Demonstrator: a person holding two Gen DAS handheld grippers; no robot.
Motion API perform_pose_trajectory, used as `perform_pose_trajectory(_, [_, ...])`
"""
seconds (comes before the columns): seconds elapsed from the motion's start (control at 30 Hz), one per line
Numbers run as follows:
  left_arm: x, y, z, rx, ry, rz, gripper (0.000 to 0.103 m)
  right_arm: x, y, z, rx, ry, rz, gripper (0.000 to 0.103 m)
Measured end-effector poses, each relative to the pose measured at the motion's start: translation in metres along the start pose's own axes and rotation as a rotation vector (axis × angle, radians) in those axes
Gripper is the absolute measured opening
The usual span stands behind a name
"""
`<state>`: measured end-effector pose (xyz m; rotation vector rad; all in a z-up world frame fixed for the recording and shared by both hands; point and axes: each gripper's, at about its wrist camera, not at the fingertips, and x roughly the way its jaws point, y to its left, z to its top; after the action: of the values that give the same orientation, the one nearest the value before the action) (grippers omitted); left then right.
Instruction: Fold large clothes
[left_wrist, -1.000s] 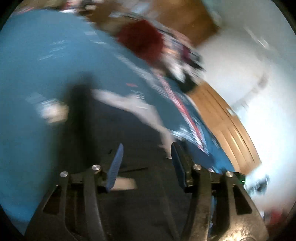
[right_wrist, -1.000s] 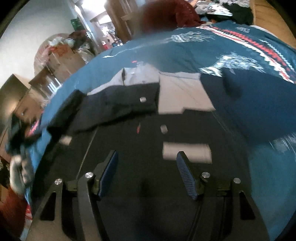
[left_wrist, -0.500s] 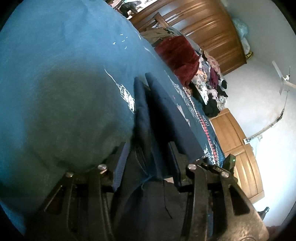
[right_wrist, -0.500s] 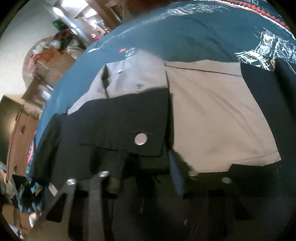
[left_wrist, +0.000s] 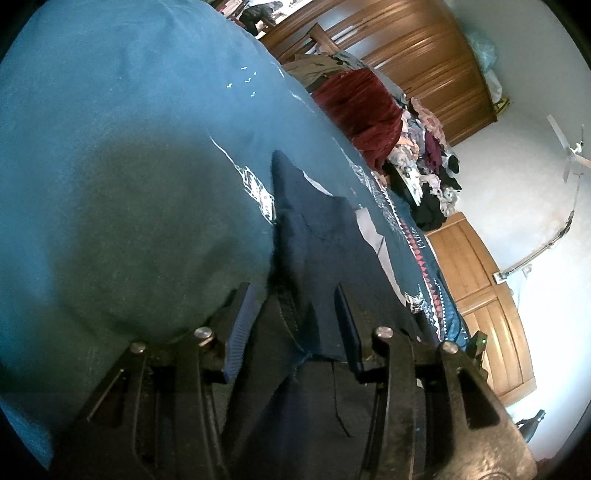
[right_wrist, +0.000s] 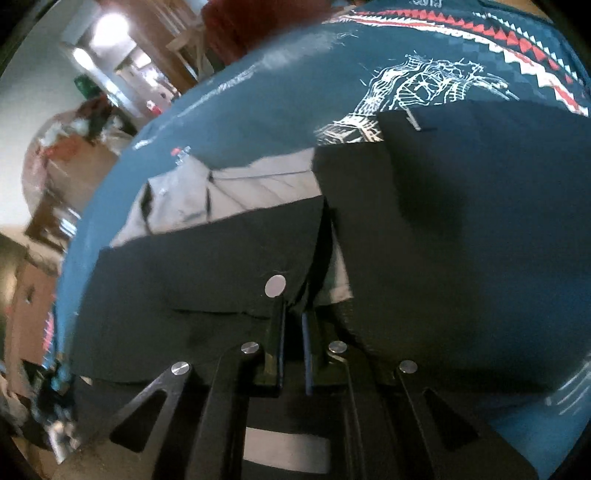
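**Right claw clamped on garment edge, left claw set around hem but not yet closed**

Since half a second ago the right gripper (right_wrist: 292, 325) has been closed: its pads are now seen nearly together with a dark fold of the dark garment (right_wrist: 221, 266) pinched between them, just below the metal snap (right_wrist: 275, 285) at 12 o'clock from the tips. A second ago both claws were wide apart above the cloth. The left gripper (left_wrist: 293, 310) has been kept low on the fabric; its jaws are held apart with a ridge of the garment (left_wrist: 317, 236) running between them toward 12 o'clock, no squeeze visible. The garment is spread on the teal bedspread (left_wrist: 129, 129), grey lining (right_wrist: 258, 181) exposed at 11 o'clock in the right view. A clothes pile (left_wrist: 362, 107) is seen at 1 o'clock, well apart. Judged: one grasp secured, the left grasp still needed before the fold can be lifted over
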<state>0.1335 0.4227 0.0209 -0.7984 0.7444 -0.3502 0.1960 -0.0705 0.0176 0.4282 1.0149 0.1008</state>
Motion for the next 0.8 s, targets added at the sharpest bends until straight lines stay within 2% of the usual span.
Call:
perform_pose_trajectory(0.1, [0.002,-0.002,0.000,0.017,0.006,0.029,0.044,-0.001,0.000,0.000,-0.013,-0.013,-0.006,0.008])
perform_pose_trajectory(0.17, [0.003,-0.002,0.001,0.026,0.008,0.042,0.044,-0.004,0.006,-0.006,-0.076,-0.007,-0.050,0.015])
perform_pose_trajectory(0.2, [0.004,-0.001,0.001,0.028,0.009,0.046,0.044,-0.007,0.012,-0.008,-0.101,-0.022,-0.074,0.021])
perform_pose_trajectory(0.27, [0.004,0.000,0.001,0.030,0.010,0.050,0.044,-0.032,0.012,-0.011,-0.126,-0.096,-0.105,0.022])
perform_pose_trajectory(0.37, [0.005,0.001,0.002,0.038,0.012,0.063,0.044,-0.049,0.015,-0.014,-0.103,-0.175,-0.055,0.022])
perform_pose_trajectory(0.43, [0.007,0.000,0.001,0.045,0.015,0.075,0.044,-0.032,0.019,-0.015,-0.101,-0.128,-0.016,0.022])
perform_pose_trajectory(0.5, [0.008,-0.002,0.000,0.049,0.019,0.083,0.045,0.012,0.009,-0.021,-0.071,0.026,0.022,0.025])
perform_pose_trajectory(0.53, [0.009,-0.002,0.001,0.049,0.023,0.087,0.045,0.011,0.005,-0.023,-0.067,0.008,0.033,0.021])
perform_pose_trajectory(0.6, [0.010,-0.001,0.001,0.051,0.029,0.094,0.045,0.001,-0.001,-0.020,-0.055,0.022,0.053,0.022])
perform_pose_trajectory(0.63, [0.010,-0.001,0.001,0.054,0.031,0.098,0.045,-0.020,-0.009,-0.016,-0.052,0.015,0.067,0.025])
perform_pose_trajectory(0.7, [0.011,-0.001,0.002,0.058,0.034,0.106,0.045,-0.060,-0.028,-0.011,-0.050,-0.068,0.088,0.030])
perform_pose_trajectory(0.73, [0.011,-0.001,0.001,0.060,0.035,0.108,0.046,-0.095,-0.055,-0.006,-0.018,-0.134,0.088,0.040])
perform_pose_trajectory(0.8, [0.011,0.000,0.002,0.064,0.034,0.110,0.046,-0.139,-0.107,0.002,0.071,-0.219,0.053,0.045])
